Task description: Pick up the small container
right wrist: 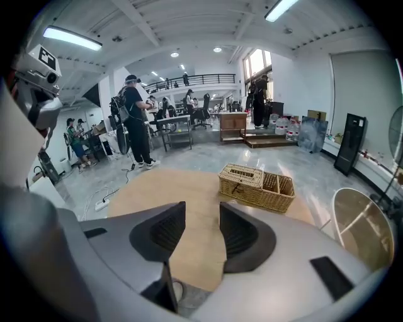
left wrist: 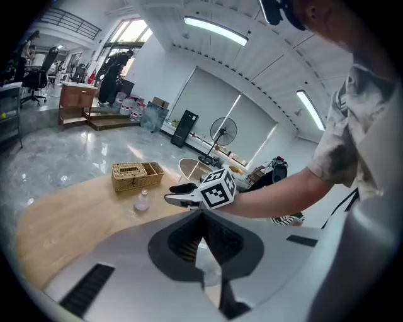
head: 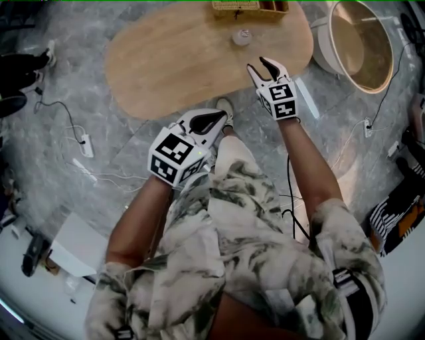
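Observation:
The small container [head: 242, 36], a clear rounded bottle, stands upright on the far part of the oval wooden table [head: 172, 60], just in front of a wicker basket [head: 249, 6]. My right gripper [head: 260, 64] is over the table's near right edge, short of the bottle, open with nothing between its jaws. In the right gripper view the jaws [right wrist: 201, 226] frame bare tabletop, and the bottle does not show. My left gripper [head: 219, 118] hangs over the floor before the table, shut and empty. The left gripper view shows the bottle [left wrist: 142, 201] beyond the closed jaws.
A large round white tub with a wooden inside [head: 358, 43] stands on the floor right of the table. Power strips and cables [head: 85, 143] lie on the grey floor at the left. Several people [right wrist: 135, 119] stand far behind the table.

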Motion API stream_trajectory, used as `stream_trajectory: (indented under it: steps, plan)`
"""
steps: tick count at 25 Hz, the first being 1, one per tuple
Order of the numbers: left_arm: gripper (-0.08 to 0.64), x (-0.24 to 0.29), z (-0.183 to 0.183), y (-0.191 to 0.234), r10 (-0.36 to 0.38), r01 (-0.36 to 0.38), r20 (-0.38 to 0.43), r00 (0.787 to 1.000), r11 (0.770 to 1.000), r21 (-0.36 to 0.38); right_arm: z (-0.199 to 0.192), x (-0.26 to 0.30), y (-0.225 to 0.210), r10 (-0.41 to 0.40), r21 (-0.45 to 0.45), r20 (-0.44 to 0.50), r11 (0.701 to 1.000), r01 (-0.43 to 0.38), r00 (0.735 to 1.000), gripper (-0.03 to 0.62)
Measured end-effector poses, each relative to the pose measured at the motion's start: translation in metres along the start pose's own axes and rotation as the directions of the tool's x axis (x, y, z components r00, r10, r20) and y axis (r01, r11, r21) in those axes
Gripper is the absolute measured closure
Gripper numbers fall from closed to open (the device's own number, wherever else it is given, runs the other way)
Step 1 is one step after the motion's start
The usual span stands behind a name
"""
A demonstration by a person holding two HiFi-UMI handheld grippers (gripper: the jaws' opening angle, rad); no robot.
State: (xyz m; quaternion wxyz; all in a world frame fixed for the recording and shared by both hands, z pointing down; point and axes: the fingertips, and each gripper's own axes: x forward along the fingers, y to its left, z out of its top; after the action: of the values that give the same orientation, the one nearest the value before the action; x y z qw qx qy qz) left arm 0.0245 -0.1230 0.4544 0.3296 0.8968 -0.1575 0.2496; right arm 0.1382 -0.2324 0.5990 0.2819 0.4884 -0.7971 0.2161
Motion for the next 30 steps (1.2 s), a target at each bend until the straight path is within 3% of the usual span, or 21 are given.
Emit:
stream_trajectory:
  steps: [17,30]
  plan:
    - [0.538,0.047,0.014,0.052,0.007,-0.007,-0.005,1.000,0.998,-0.065,-0.035,0.121,-0.067,-0.004,0.015,-0.053,1.000,0.004,0.999,0.378]
    - [0.538,0.063,0.009,0.084,0.018,-0.018,-0.005,1.000,0.991,-0.129,-0.053,0.187,-0.087,-0.004,-0.005,-0.083,1.000,0.004,0.997,0.349]
